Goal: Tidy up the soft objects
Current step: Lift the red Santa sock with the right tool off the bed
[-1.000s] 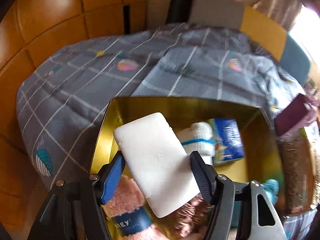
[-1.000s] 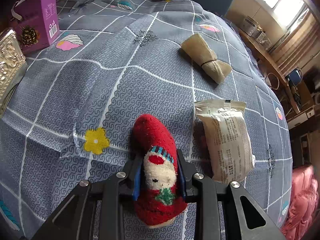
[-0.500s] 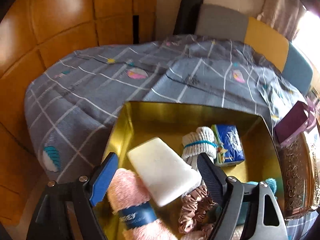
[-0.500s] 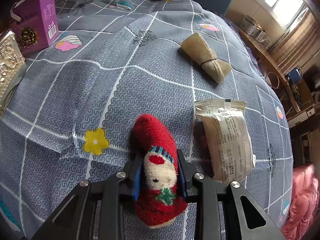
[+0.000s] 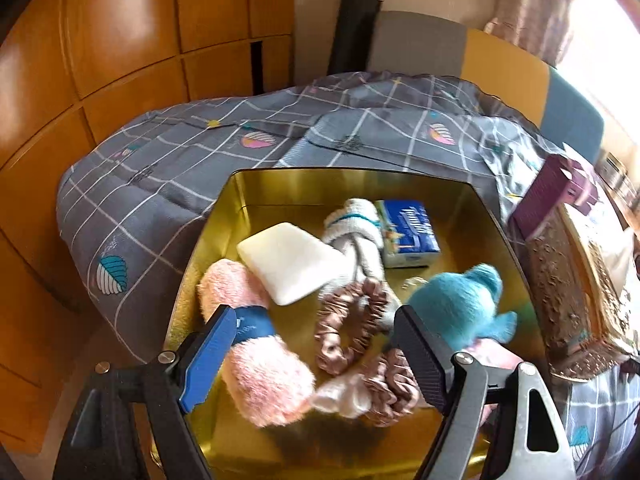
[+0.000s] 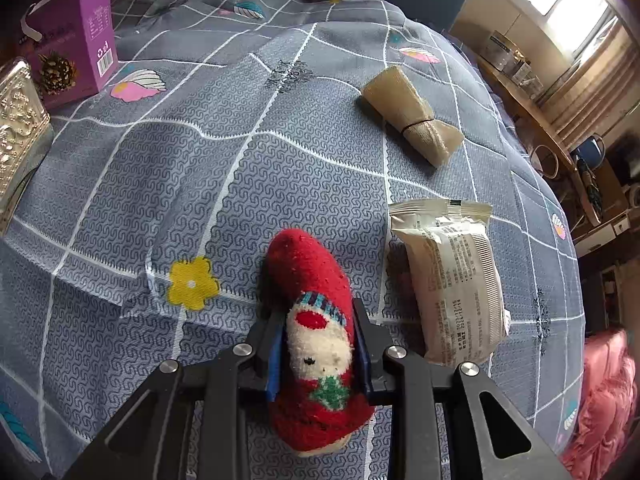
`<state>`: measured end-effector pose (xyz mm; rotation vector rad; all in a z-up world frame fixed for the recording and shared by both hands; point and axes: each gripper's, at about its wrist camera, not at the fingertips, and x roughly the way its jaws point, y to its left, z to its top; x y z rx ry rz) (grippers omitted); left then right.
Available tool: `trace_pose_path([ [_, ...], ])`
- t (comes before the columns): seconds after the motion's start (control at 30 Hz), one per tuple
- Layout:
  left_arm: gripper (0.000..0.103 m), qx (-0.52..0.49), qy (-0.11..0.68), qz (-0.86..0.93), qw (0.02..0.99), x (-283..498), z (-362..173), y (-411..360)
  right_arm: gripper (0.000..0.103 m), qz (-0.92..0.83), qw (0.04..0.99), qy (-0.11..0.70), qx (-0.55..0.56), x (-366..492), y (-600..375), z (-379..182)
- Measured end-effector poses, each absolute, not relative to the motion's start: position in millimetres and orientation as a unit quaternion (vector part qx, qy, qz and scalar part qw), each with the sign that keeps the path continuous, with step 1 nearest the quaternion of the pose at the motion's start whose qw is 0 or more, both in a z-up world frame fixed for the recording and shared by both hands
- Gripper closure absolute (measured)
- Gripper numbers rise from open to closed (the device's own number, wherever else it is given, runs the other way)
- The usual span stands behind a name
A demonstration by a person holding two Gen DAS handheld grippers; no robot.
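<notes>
Right wrist view: right tool (image 6: 320, 354) clamps soft red Santa-patterned knitted sock (image 6: 314, 332) mid-body; light, compressible, 6 o'clock.

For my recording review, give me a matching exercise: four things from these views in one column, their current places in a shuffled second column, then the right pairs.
Things:
1. red Santa sock
2. white sponge
3. beige rolled cloth
4. purple box

Places:
A. lying in the gold tin
B. on the bedspread, far side, tied with a band
C. standing beside the embossed lid
D. between the right gripper's fingers

Pairs: 1-D, 2-A, 3-B, 4-C
</notes>
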<state>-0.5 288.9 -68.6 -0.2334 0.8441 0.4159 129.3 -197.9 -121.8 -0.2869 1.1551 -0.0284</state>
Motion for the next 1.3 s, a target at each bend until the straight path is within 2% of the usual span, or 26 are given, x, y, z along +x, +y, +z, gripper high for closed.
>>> trace_pose_path([
  [0.37, 0.021, -0.055, 0.391, 0.145, 0.907, -3, -48, 239, 0.074, -0.011, 0.828, 0.552, -0.099, 139, -214, -122],
  [0.73, 0.021, -0.019, 0.401, 0.084, 0.912, 0, -54, 200, 0.075, -0.008, 0.826, 0.562, -0.043, 149, -232, -124],
  [1.3, 0.021, 0.0, 0.399, 0.046, 0.916, -4, -56, 188, 0.075, -0.022, 0.827, 0.561, -0.023, 154, -237, -127],
])
